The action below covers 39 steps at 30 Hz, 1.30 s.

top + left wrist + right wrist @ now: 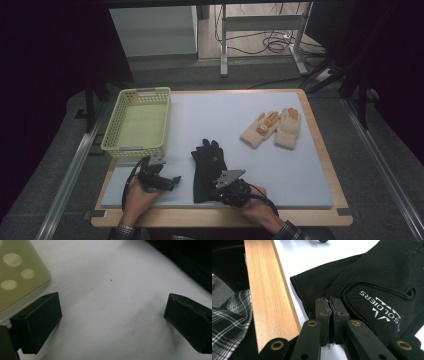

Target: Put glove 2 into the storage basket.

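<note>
Counter, white mat, wood rim: black gloves (pixel 207 167) at near edge, cuffs toward the person, fingers pointing away (long axis near-to-far).
Right claw (pixel 330 315) pinched shut at the cuff edge, apparently gripping it; left claw (pixel 111 320) wide, empty. Likely next: lift toward green basket (pixel 137 122).

Basket (pixel 137 122) far left on table (pixel 320 150); dark gloves (pixel 207 167) near centre; knit gloves (pixel 272 127) apparently overlapping, behind to right.

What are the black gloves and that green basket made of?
The black gloves look like smooth matte synthetic fabric, perhaps neoprene, with stitched seams and white printed lettering. The green basket looks like moulded plastic, slightly glossy, its walls punched with regular holes.
</note>
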Available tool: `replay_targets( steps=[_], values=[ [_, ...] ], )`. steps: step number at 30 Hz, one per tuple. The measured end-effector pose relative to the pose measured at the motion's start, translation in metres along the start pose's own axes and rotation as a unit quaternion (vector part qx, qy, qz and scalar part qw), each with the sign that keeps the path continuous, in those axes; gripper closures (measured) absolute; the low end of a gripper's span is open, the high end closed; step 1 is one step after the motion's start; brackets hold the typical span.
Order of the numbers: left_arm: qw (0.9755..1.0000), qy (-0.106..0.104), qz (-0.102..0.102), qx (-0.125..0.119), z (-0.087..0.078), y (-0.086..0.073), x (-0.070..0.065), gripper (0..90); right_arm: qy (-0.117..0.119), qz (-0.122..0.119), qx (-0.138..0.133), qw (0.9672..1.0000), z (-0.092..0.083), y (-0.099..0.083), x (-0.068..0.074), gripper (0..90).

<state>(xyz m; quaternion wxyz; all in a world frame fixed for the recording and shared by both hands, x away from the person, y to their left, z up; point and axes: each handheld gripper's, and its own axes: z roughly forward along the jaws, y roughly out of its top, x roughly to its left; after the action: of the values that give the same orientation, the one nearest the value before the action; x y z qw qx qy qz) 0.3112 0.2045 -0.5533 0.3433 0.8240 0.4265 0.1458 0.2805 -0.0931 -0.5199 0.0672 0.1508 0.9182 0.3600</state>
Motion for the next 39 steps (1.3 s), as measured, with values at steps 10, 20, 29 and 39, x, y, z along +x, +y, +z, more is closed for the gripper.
replay_targets(
  steps=[10,20,29,39],
  values=[
    [1.0,0.0,-0.001,-0.001,0.0,0.0,0.0,1.4,0.039,0.031,-0.049,0.9976,-0.02,0.026,-0.007,85.6],
    [1.0,-0.001,0.0,-0.001,0.0,0.0,0.0,1.4,0.085,0.044,-0.034,0.9948,0.02,0.038,-0.001,78.7],
    [1.0,-0.001,0.0,-0.002,0.0,0.0,0.0,1.5,0.059,0.073,-0.079,0.9924,-0.021,0.026,-0.022,67.0],
    [0.9998,0.021,-0.003,-0.001,-0.01,-0.007,0.005,1.4,0.004,0.085,-0.045,0.9954,-0.025,-0.018,-0.045,87.5]
  ],
)
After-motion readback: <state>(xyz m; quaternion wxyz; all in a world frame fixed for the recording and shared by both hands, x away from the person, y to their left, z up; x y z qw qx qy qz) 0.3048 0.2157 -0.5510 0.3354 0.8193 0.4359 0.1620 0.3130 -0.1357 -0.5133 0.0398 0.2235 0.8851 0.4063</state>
